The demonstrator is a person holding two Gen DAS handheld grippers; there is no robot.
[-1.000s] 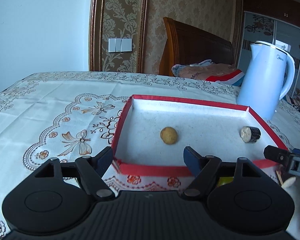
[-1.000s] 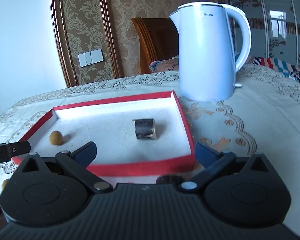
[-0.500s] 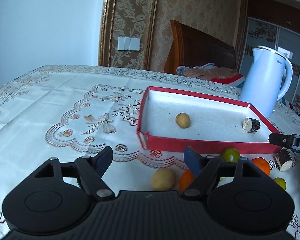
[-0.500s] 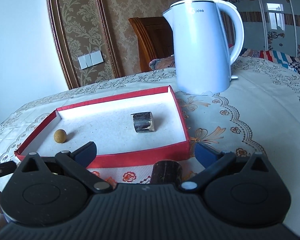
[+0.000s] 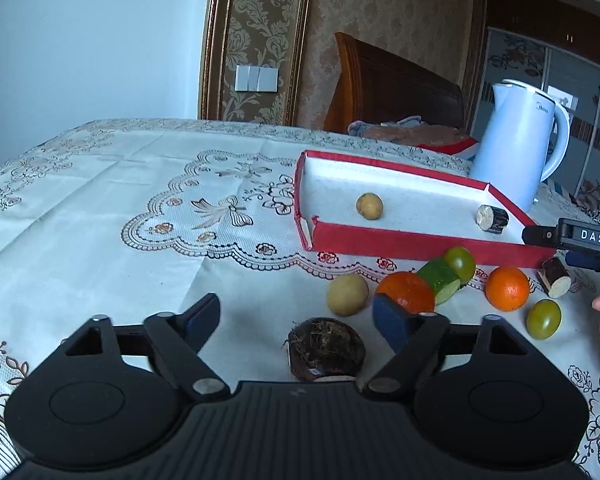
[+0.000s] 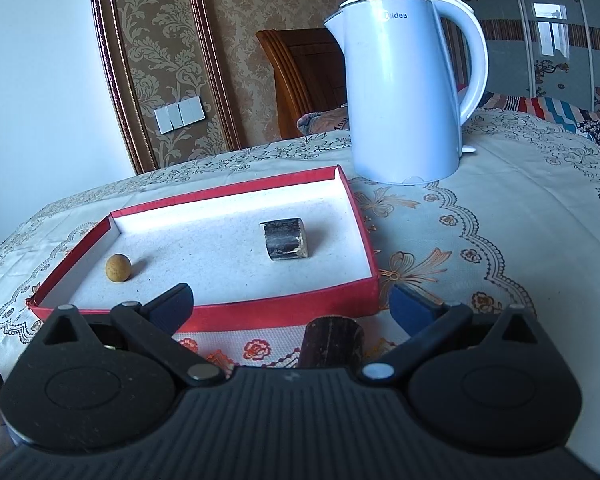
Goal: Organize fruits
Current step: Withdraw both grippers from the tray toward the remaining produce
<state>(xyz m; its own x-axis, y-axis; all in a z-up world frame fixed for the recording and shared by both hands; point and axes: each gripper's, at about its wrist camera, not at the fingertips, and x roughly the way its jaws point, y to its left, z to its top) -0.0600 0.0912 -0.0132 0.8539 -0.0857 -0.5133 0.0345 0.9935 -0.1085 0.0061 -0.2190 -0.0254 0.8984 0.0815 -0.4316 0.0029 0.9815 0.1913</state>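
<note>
"Midea" printed in grey near the rim of the tall white plastic electric kettle (image 6: 404,92), standing on the table (image 5: 100,216) just beyond the far right corner of the shallow red-walled cardboard tray with a white floor (image 6: 204,316). "DAS" in white letters on the black body of the right claw (image 5: 588,258) as seen from the left wrist view.

Inside the tray, two things, well apart: one small round tan fruit (image 6: 118,267) near the left wall, one short dark cylinder piece with a pale cut end (image 6: 286,238) toward the right.

On the cream embroidered tablecloth in front of the tray's near wall, counted from the left wrist view: two oranges (image 5: 406,292) (image 5: 507,289), two green round fruits (image 5: 460,263) (image 5: 544,319), one pale yellow round fruit (image 5: 347,294), one cut cucumber piece (image 5: 440,280) leaning against the nearer orange, one dark cylinder piece with a pale end (image 5: 556,278) just under the right claw, one dark hairy bulb (image 5: 326,349).

Left claw (image 5: 296,320) spread wide, gripping nothing, the hairy bulb lying between its blue pads (image 5: 390,322), touching neither.

Right claw (image 6: 292,306) also wide open and empty, a dark cylinder (image 6: 334,340) low between its fingers, near the tray's front wall.

Broad bare cloth left of the tray; table edge curving away at far left.
</note>
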